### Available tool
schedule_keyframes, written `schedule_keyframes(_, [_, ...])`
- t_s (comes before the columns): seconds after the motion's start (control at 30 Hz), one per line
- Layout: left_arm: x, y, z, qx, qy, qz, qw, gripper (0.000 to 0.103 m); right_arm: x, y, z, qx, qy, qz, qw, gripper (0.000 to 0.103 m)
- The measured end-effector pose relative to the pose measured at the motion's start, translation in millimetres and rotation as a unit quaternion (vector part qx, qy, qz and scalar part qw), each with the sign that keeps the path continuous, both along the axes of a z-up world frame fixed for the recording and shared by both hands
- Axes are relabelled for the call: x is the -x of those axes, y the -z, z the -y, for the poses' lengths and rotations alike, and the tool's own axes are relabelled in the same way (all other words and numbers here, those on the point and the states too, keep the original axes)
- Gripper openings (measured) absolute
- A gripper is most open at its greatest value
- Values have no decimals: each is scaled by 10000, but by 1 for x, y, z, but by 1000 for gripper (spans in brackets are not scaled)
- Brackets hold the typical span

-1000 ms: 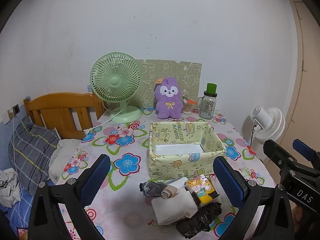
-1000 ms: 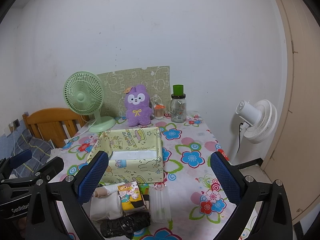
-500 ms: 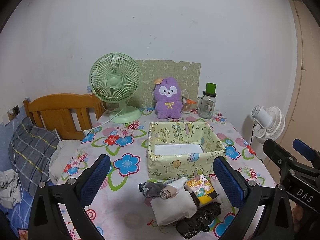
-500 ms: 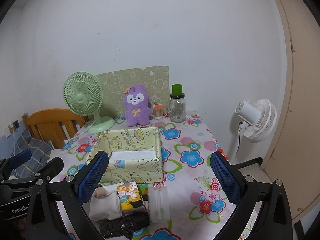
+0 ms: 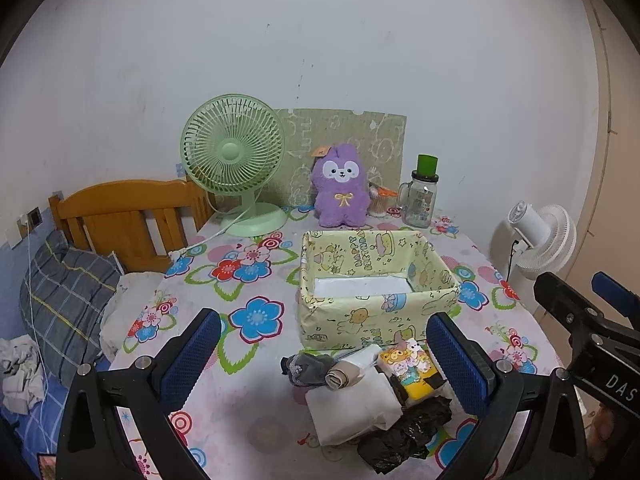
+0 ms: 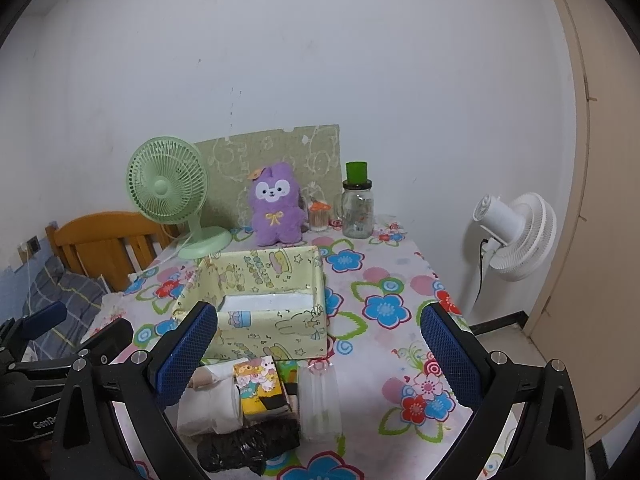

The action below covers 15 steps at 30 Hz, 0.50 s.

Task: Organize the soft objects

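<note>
Blue-padded left gripper (image 5: 322,360): fingers spread wide, nothing between them, held above the near edge of the table, lower centre of the left wrist view. Blue-padded right gripper (image 6: 318,354): likewise spread wide and empty, lower centre of the right wrist view.

Between and just below the left gripper's pads, a heap of soft items on the floral tablecloth (image 5: 240,280): rolled grey sock (image 5: 306,368), beige roll (image 5: 340,376) touching it, folded white cloth (image 5: 352,408) beneath, yellow cartoon tissue pack (image 5: 412,368) to the right, crumpled black plastic bag (image 5: 404,436) at the lower right. In the right wrist view a clear plastic packet (image 6: 320,404) lies just right of the heap.

Directly behind the heap, centre of frame: open box (image 5: 376,320) wrapped in pale yellow cartoon paper, white floor showing inside.

Upper centre, against the wall: green desk fan (image 5: 234,160), purple plush rabbit (image 5: 340,192), glass jar with green lid (image 5: 420,196), green patterned board (image 5: 380,136) behind them.

Right edge: white floor fan (image 5: 540,240). Left edge: wooden headboard (image 5: 120,216) and plaid pillow (image 5: 64,300).
</note>
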State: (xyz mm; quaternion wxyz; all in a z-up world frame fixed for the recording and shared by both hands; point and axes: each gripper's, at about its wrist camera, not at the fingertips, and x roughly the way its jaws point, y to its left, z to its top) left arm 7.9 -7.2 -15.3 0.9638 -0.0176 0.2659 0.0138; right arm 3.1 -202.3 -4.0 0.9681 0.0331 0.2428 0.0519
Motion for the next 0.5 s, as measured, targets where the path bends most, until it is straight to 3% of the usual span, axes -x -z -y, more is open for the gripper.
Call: schedule_keyframes(0.5, [-17, 34, 2, -85, -5, -449, 9990, 103, -23, 20, -10, -57, -324, -187, 9993, 103])
